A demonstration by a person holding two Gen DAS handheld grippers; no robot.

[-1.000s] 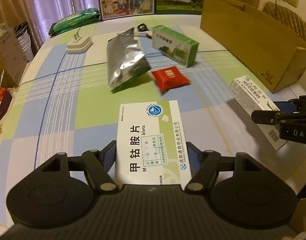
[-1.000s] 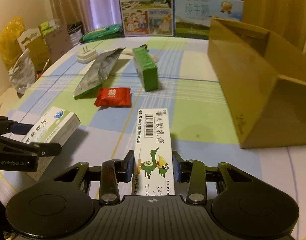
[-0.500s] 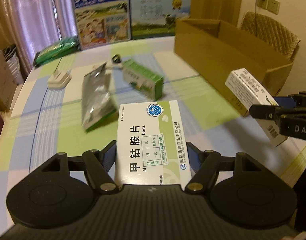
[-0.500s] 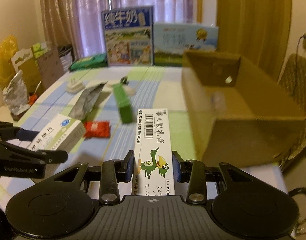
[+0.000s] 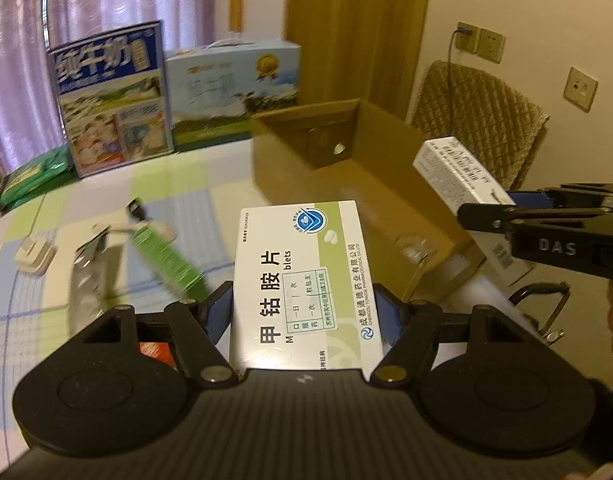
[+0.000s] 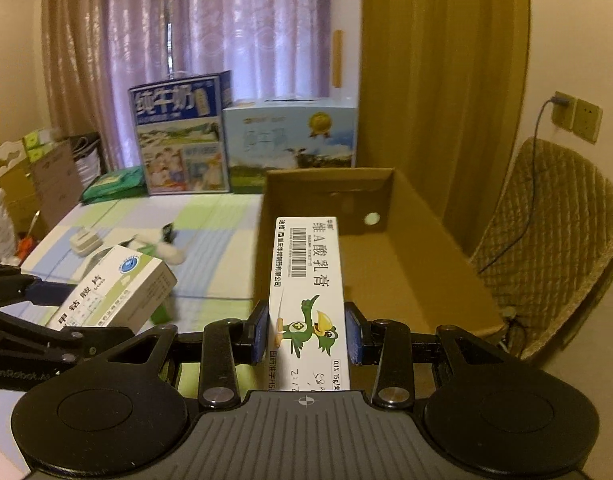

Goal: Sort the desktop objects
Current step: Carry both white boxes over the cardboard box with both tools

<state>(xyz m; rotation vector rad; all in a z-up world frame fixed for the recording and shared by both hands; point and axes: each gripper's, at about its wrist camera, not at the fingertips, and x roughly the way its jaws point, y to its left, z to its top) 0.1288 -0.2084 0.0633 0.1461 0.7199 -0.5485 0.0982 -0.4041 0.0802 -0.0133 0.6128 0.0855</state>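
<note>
both pairs of jaws are closed on cartons. the left gripper [image 5: 302, 312] pinches a wide white-and-green cardboard medicine box [image 5: 302, 280] by its long sides, blue pads pressed to it, held in the air near the open brown cardboard box [image 5: 346, 160]. the right gripper [image 6: 306, 332] pinches a narrow white cardboard ointment carton with a green cartoon bird [image 6: 308, 300], its far end reaching over the near part of that brown box's opening.

the brown box stands on a tablecloth checked in green, blue and white [image 5: 166, 184]. left on the cloth are a green rectangular box [image 5: 166, 256], a silver foil pouch [image 5: 90, 280], a white plug adapter [image 5: 34, 258] and a small red packet [image 5: 156, 354] mostly hidden behind the left gripper's body. at the table's far edge stand a blue milk carton case [image 5: 110, 96] and a pale blue gift case [image 5: 234, 84], with a flat green packet [image 5: 30, 176] beside them. behind are purple sheer curtains [image 6: 226, 40], a tan curtain [image 6: 438, 80], a quilted beige chair [image 6: 546, 240] and wall sockets [image 6: 574, 120].

the items on the cloth are smeared by motion blur, so their print cannot be read. the floor of the brown box is partly hidden by the held cartons.
</note>
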